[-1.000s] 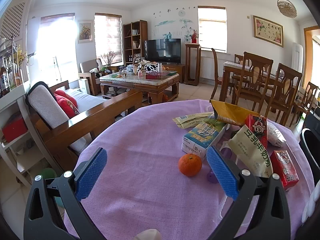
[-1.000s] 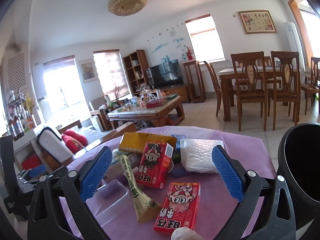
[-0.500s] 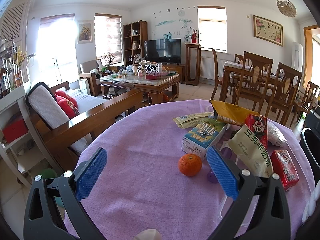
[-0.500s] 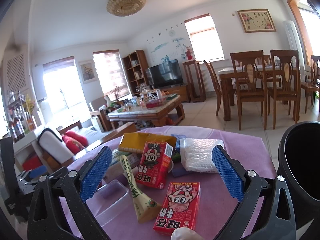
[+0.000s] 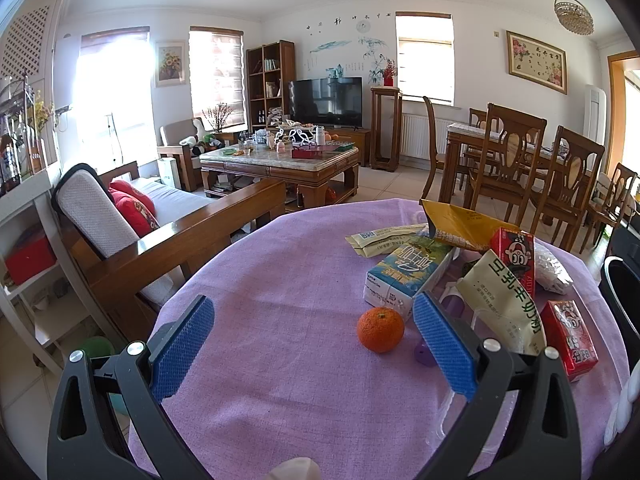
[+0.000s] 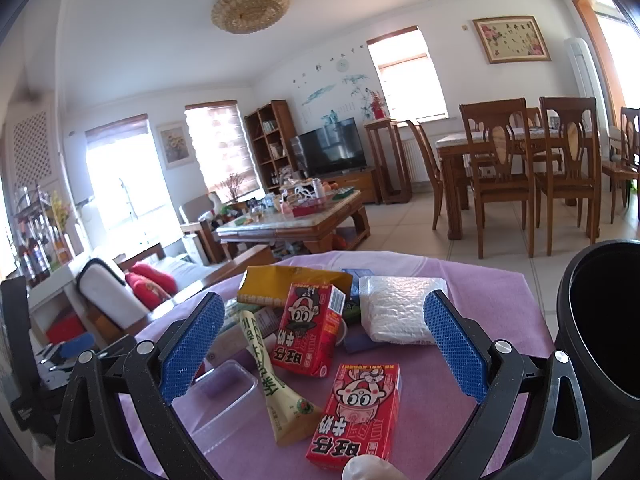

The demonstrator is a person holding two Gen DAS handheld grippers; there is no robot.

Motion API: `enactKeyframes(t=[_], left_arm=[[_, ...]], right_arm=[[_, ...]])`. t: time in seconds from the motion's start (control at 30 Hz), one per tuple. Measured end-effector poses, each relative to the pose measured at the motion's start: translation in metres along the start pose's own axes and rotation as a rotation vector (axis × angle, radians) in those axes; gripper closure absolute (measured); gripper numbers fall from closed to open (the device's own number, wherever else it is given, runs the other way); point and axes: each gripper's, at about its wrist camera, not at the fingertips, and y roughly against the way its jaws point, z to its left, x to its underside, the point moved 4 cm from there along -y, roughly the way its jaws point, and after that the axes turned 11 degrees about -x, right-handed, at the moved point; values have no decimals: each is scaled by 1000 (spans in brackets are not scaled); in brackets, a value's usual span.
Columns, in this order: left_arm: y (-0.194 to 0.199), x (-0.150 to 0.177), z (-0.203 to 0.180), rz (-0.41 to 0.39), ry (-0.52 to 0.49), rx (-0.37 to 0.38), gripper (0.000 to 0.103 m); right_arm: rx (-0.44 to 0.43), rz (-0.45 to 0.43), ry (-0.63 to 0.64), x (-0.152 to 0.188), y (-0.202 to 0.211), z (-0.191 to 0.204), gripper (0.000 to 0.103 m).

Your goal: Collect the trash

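On the purple-clothed round table [image 5: 280, 320] lies a heap of trash: a blue-green milk carton [image 5: 408, 276], a cream wrapper [image 5: 504, 300], red drink cartons [image 5: 514, 252] [image 5: 568, 336] and a yellow bag [image 5: 460, 224]. An orange [image 5: 380, 329] sits near my left gripper [image 5: 312, 344], which is open and holds nothing. In the right wrist view my right gripper [image 6: 324, 344] is open above a lying red carton [image 6: 358, 412], an upright red carton [image 6: 308, 328], a cream wrapper [image 6: 276, 388], a clear plastic tray [image 6: 224, 396] and a white bubble pouch [image 6: 396, 312].
A black bin [image 6: 600, 344] stands at the table's right edge. A wooden sofa [image 5: 168, 236] with red cushions is to the left. A coffee table [image 5: 280, 164], TV and dining chairs [image 5: 508, 168] stand farther back.
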Motion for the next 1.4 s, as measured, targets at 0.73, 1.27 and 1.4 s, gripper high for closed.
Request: enactKeyframes(t=[0.73, 1.27, 1.4], left_arm=[[-40, -26, -34, 210, -236, 317, 5], [-127, -10, -87, 392, -467, 363, 31], [-128, -9, -81, 387, -406, 361, 40]], right_arm=[[-47, 264, 46, 10, 6, 1, 5], [-107, 582, -12, 55, -22, 11, 25], [-99, 607, -37, 55, -35, 19, 30]])
